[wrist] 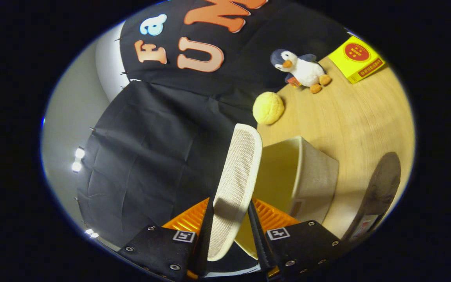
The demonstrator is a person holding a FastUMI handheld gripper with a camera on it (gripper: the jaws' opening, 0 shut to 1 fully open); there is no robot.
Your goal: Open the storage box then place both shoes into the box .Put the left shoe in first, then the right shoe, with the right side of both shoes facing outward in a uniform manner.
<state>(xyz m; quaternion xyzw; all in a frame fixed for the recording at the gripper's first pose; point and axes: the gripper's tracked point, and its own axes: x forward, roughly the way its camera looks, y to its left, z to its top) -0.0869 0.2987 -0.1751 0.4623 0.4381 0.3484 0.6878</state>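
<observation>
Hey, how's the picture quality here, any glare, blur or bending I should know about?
Gripper view: the fisheye bends the table edge and tilts the scene; bright lamps flare beside the black cloth; the gripper is shut on the shoe, which casts shadow into the storage box; the penguin toy looks sharp, the dark shape beside the box is blurred.

- A staged recording booth, not a lived-in home: black cloth wall pinned up behind a bare wooden tabletop.
- Scattered props: a plush penguin, a yellow ball, a yellow carton.
- Bright lamps at one side.
</observation>
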